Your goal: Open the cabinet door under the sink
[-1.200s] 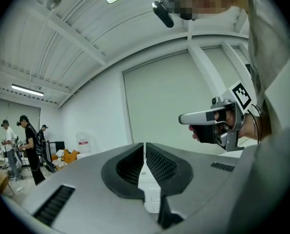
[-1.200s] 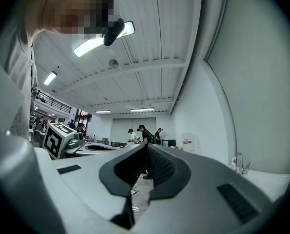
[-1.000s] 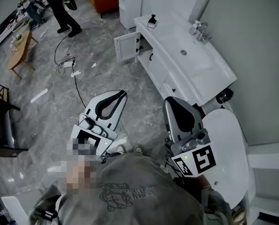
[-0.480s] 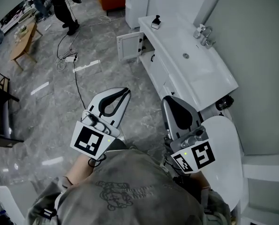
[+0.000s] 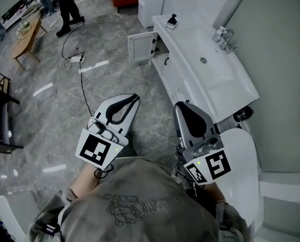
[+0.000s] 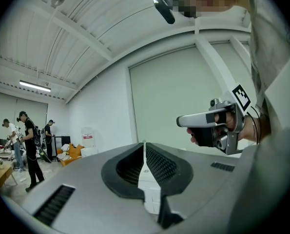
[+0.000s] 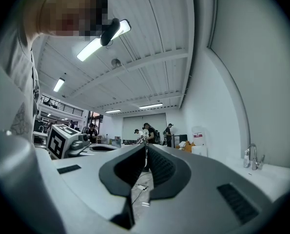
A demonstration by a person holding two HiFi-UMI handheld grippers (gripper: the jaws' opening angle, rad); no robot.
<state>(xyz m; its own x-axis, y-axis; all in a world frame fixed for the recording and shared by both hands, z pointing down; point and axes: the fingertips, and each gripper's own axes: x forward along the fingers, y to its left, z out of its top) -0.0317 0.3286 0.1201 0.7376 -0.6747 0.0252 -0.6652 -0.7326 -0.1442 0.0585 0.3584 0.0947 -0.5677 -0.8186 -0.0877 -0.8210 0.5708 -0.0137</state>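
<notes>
I am holding both grippers low in front of my chest, aiming them out over the grey marble floor (image 5: 54, 120). My left gripper (image 5: 135, 97) is pressing its jaws together at the tips and gripping nothing; through the dark-padded hollow behind the tips I am seeing only the room beyond. My right gripper (image 5: 178, 106) is doing the same, jaws meeting at the tips and empty. The two are pointing roughly the same way, side by side and apart.

The sink (image 5: 210, 72) is lying ahead and to my right, sunk in a long white counter, with the faucet (image 5: 225, 37) at its wall side. The cabinet (image 5: 171, 78) is running beneath that counter, facing the floor. At its far end one cabinet door (image 5: 141, 47) is standing swung open, its inner face turned toward me. Next to it, nearer me, a closed panel is showing a small dark handle (image 5: 166, 61). From this steep angle I am not sure which panel sits right below the basin. Neither gripper is touching the cabinet; my right one is hanging near its close end, my left one well apart from it over the floor.

A dark cable (image 5: 82, 87) is trailing across the floor toward my left gripper.
</notes>
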